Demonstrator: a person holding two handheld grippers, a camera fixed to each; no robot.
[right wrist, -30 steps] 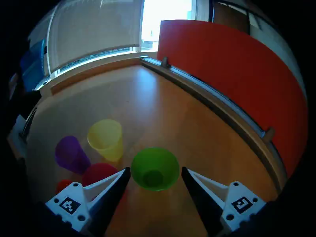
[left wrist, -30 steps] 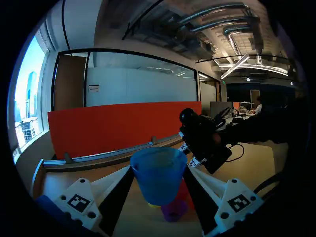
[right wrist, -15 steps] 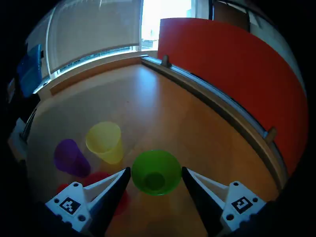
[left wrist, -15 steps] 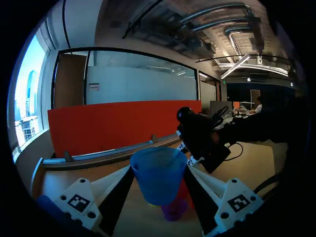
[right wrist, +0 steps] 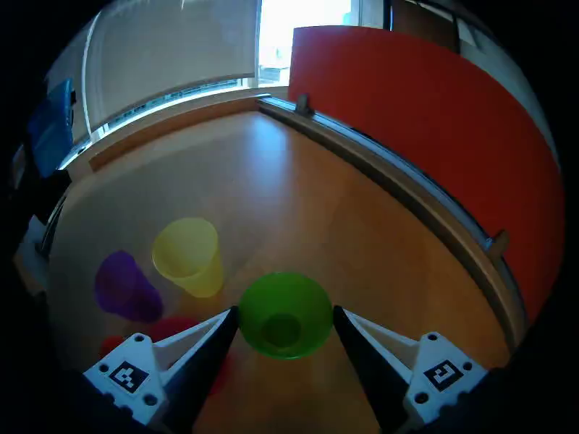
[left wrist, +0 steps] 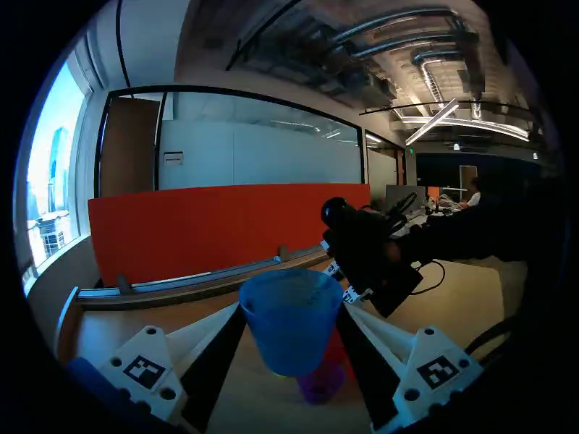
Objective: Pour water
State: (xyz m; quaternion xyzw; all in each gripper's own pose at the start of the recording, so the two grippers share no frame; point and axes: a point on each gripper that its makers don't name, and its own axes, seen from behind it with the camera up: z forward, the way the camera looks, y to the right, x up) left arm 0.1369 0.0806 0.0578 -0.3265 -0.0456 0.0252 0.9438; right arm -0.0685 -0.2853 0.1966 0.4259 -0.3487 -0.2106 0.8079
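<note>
Your table [right wrist: 289, 181] runs up to a red partition [right wrist: 449, 130] along one edge. Your left gripper [left wrist: 289, 307] has its jaws closed against both sides of the blue cup [left wrist: 289, 329], which is held upright above the table. Your right gripper [right wrist: 284, 311] has its jaws pressed on both sides of the green cup [right wrist: 284, 322], open mouth facing the camera. On the table beside it stand the yellow cup [right wrist: 187, 254], the purple cup [right wrist: 124, 287] and a partly hidden red cup [right wrist: 170, 325].
</note>
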